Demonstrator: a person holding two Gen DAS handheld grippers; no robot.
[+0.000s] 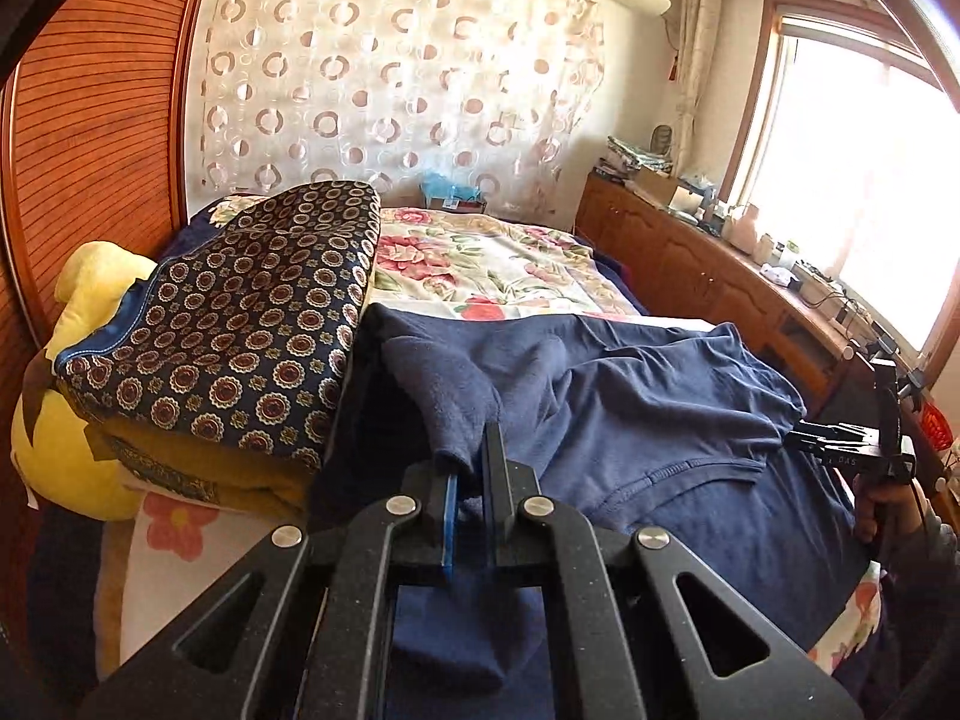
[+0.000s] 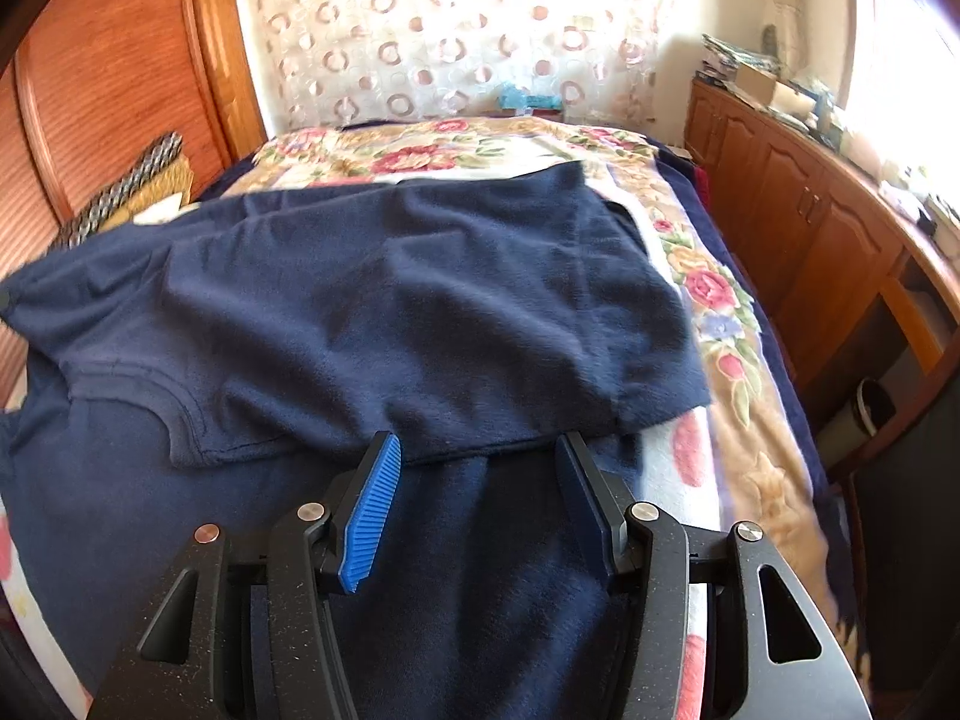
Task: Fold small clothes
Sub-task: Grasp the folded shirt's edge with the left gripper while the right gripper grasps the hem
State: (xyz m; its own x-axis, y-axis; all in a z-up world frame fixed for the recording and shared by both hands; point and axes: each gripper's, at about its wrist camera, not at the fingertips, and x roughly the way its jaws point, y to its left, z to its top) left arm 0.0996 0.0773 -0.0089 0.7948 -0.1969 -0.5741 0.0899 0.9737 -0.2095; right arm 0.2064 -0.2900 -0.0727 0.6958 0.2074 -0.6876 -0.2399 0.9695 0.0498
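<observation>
Bright window (image 1: 852,180) glare at right; fisheye-bent, darkened corners.

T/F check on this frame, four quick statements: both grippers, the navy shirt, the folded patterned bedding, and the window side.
1. The left gripper is shut on the navy shirt. True.
2. The right gripper is clamped on the shirt. False: its jaws stand open, cloth beneath them.
3. The folded patterned quilt lies on top of the shirt. False: it sits beside it, on the left.
4. The window is above the wooden cabinets. True.
</observation>
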